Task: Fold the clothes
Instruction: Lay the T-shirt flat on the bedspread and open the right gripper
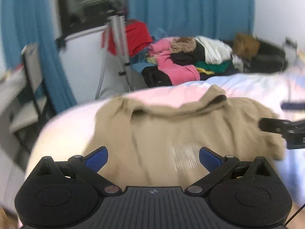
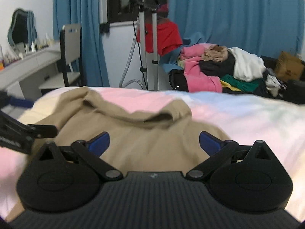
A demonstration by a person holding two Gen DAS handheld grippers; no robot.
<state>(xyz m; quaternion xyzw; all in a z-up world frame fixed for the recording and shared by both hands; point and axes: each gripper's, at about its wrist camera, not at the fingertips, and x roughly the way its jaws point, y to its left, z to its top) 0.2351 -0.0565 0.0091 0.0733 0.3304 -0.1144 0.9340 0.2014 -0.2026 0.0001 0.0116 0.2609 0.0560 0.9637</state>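
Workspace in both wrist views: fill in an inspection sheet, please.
Surface: bed, pale pink and blue cover.
Job's things: tan shirt lies rumpled on the bed, unfolded.
Clutter: clothes pile past the bed's far edge; red garment hung behind; box far right.
Grippers: left gripper and right gripper, fingers apart over the shirt, holding nothing.
Cables: cord and hose down the tripod.
Surroundings: blue curtains, chair, desk.
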